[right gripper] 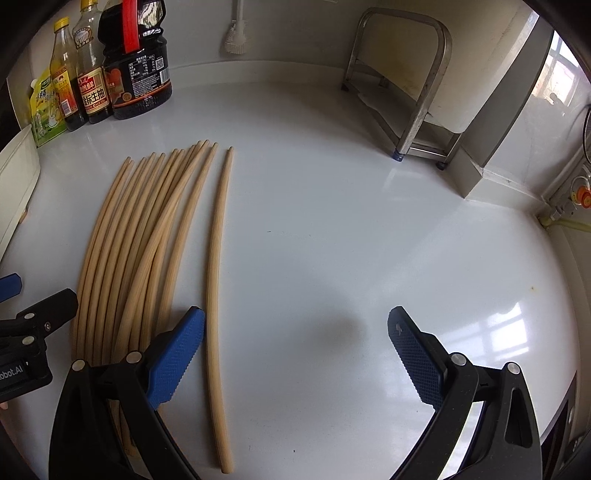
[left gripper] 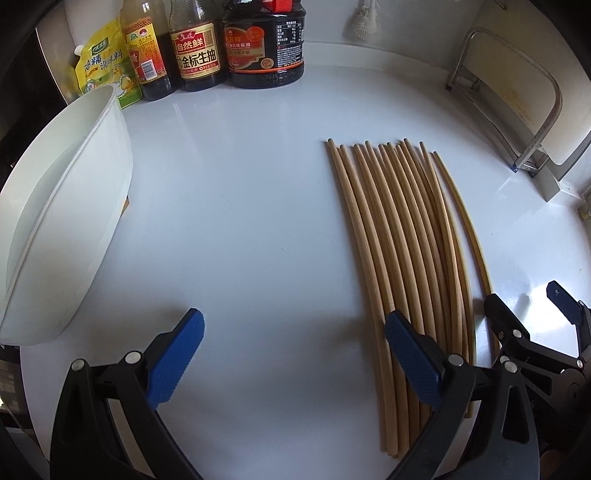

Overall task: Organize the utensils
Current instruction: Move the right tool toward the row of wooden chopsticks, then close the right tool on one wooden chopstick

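Note:
Several wooden chopsticks (left gripper: 399,236) lie side by side on the white counter, tips pointing away; in the right wrist view they show as a bundle (right gripper: 140,236) with one chopstick (right gripper: 216,280) lying apart to its right. My left gripper (left gripper: 295,354) is open and empty, its right finger over the near ends of the chopsticks. My right gripper (right gripper: 295,350) is open and empty, its left finger between the bundle and the single chopstick. It also shows at the right edge of the left wrist view (left gripper: 532,314). A white container (left gripper: 66,221) stands at the left.
Sauce bottles (left gripper: 236,40) and a yellow pouch (left gripper: 99,70) stand along the back wall. A metal rack (right gripper: 402,85) stands at the back right beside a grey pillar (right gripper: 491,122). A brush (right gripper: 236,33) hangs on the wall.

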Demonstrator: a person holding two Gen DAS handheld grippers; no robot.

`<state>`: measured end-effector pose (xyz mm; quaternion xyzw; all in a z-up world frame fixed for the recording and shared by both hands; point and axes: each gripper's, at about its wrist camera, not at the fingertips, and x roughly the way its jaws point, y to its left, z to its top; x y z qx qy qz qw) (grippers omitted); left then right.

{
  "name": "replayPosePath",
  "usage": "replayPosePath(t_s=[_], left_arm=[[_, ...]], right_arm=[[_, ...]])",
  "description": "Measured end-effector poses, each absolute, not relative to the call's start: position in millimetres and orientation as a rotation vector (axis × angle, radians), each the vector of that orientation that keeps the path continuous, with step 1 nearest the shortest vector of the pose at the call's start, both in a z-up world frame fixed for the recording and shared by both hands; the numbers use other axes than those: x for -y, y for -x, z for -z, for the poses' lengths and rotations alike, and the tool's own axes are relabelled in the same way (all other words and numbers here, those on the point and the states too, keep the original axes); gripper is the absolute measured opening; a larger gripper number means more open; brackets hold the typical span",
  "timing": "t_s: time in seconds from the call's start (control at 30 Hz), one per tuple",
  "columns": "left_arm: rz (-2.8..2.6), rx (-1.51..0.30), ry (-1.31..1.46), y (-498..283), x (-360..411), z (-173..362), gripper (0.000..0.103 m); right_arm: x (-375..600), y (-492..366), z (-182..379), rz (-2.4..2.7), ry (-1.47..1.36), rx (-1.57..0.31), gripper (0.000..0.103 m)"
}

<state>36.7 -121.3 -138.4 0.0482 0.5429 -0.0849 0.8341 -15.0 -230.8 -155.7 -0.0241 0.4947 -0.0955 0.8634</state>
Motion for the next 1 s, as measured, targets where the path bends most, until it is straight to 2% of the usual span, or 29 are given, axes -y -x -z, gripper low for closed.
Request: replayPosePath(t_s=[0.6, 0.63, 0.73, 0.8, 0.83, 0.87, 0.9, 0.93, 0.97, 1.0], left_arm=[[0.151, -1.135, -0.134, -46, 119, 143, 0.096], [0.157, -1.129, -0.132, -47, 120, 143, 0.092], [0.182, -1.106, -0.132, -45, 123, 140, 0.074], [0.210, -1.096, -0.127, -43, 126, 139, 0.059], [0.223, -1.094, -0.125, -41, 128, 138, 0.050], [0.232, -1.089, -0.134, -39, 130, 138, 0.039], [0.246, -1.087, -0.137, -38, 132, 138, 0.033], [0.258, -1.088, -0.140, -36, 133, 138, 0.019], [0.270, -1.092, -0.141, -35, 134, 138, 0.007], [0.278, -1.097, -0.141, -35, 134, 139, 0.008]], right_arm=[[235, 9, 155, 0.195, 0.092, -0.976, 0.091], [233, 9, 155, 0.183, 0.097, -0.968, 0.089], [227, 7, 154, 0.140, 0.113, -0.956, 0.071], [222, 5, 154, 0.104, 0.123, -0.959, 0.051], [219, 5, 154, 0.084, 0.127, -0.963, 0.045], [217, 4, 154, 0.067, 0.131, -0.967, 0.034], [214, 4, 155, 0.049, 0.132, -0.972, 0.023], [211, 3, 155, 0.032, 0.132, -0.978, 0.018], [209, 2, 156, 0.017, 0.126, -0.983, 0.009], [208, 2, 156, 0.016, 0.123, -0.987, 0.006]])
